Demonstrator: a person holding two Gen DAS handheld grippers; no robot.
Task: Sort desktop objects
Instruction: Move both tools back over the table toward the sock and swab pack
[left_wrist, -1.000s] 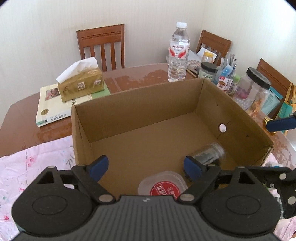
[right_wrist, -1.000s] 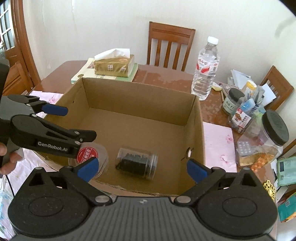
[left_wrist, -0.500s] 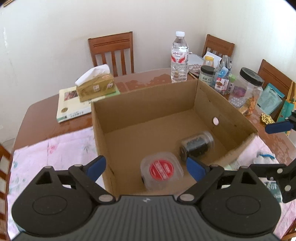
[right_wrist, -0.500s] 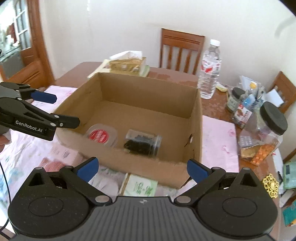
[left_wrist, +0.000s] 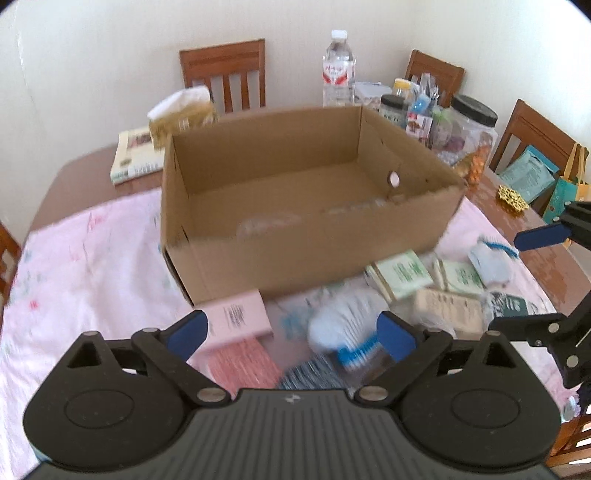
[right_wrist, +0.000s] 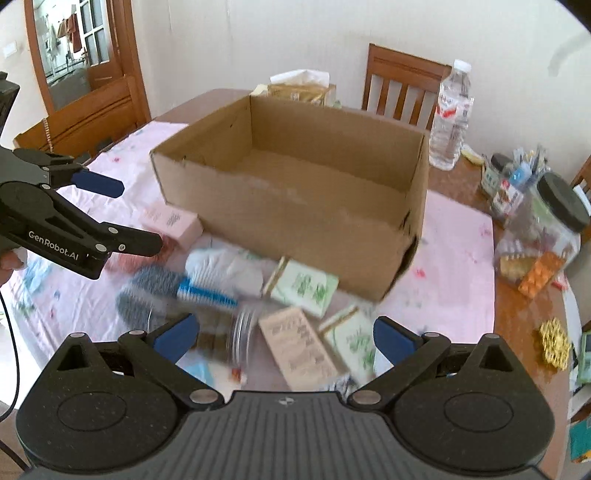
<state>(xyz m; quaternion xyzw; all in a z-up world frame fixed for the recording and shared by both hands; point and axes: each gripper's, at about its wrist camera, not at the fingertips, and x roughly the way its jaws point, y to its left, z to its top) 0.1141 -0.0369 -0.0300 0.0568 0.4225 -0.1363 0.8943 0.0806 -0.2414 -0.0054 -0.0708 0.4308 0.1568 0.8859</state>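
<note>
An open cardboard box (left_wrist: 306, 236) (right_wrist: 295, 221) stands on the pink cloth; its floor is mostly hidden behind the near wall. In front of it lie a pink box (left_wrist: 240, 317) (right_wrist: 171, 221), white and blue socks (left_wrist: 343, 328) (right_wrist: 221, 269), green-printed packets (left_wrist: 400, 275) (right_wrist: 304, 286), a tan packet (right_wrist: 297, 349) and a clear jar (right_wrist: 221, 332). My left gripper (left_wrist: 291, 334) hangs open above the pink box and socks, empty. My right gripper (right_wrist: 282, 338) is open over the jar and tan packet, empty.
At the back stand a water bottle (left_wrist: 338, 70) (right_wrist: 452, 118), a tissue box on a book (left_wrist: 183, 118), a black-lidded jar (left_wrist: 469, 136) (right_wrist: 550, 221) and small containers. Wooden chairs ring the table. A gold coaster (left_wrist: 511, 197) lies at the right.
Both grippers have pulled back and lowered from over the box to the table in front of it. The red-lidded tub and dark jar inside have dropped from sight.
</note>
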